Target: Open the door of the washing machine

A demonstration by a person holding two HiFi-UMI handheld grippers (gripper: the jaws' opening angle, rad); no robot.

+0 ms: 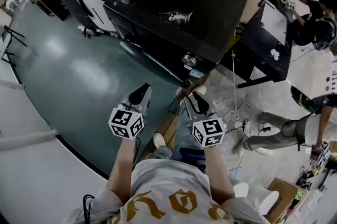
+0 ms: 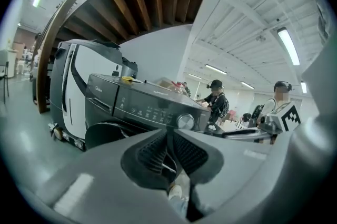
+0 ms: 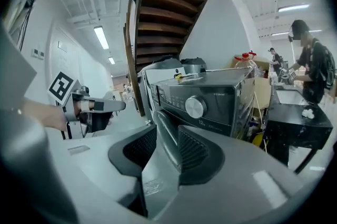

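Ahead of your feet, the washing machine [image 1: 179, 7] stands on the floor [image 1: 68, 75], and you hold both grippers in the air near its front edge, touching nothing. Your left gripper [image 1: 141, 92] has its ribbed pads [image 2: 152, 152] pressed almost together, with only a thin slit between them. Your right gripper [image 1: 197, 97] is spread a little, and its pads [image 3: 192, 152] stand apart and grip nothing. The dark door [image 3: 164, 138] shows through that gap, beyond the tips and just below the round knob [image 3: 195, 107].
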